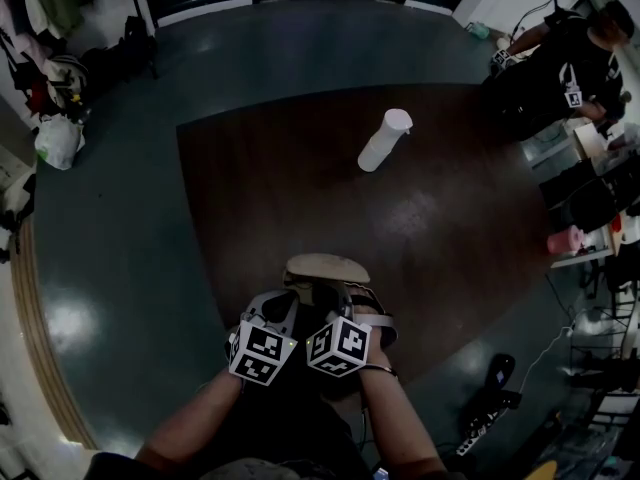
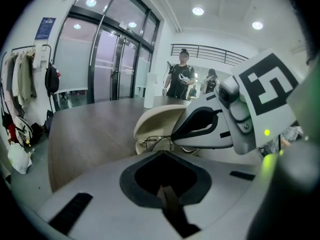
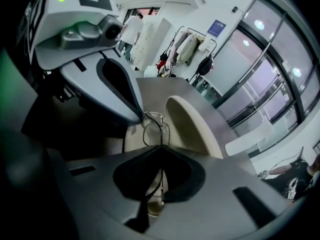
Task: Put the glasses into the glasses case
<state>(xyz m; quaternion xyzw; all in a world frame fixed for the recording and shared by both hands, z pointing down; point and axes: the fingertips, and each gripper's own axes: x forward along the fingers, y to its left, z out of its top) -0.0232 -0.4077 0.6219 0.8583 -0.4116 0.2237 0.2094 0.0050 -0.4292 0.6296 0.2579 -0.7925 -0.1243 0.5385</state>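
Our right gripper (image 3: 159,147) pinches the glasses (image 3: 151,130) by their thin frame, over the base of the open glasses case (image 3: 192,126). Our left gripper (image 2: 161,152) — jaws pressed together — is just beside this case.

Both forearms reach forward side by side, the left forearm (image 1: 190,423) bare, the right forearm (image 1: 395,418) with a band at the wrist; the left tongs (image 1: 285,290) and right tongs (image 1: 345,293) sit just beside each other, their marker cubes nearly touching, tips angled inward toward one another; the left jaws meet at a closed seam with nothing seen between them; the right jaws are pressed together on the thin wire frame of the glasses (image 3: 155,129), which runs through their seam and out past the tips.
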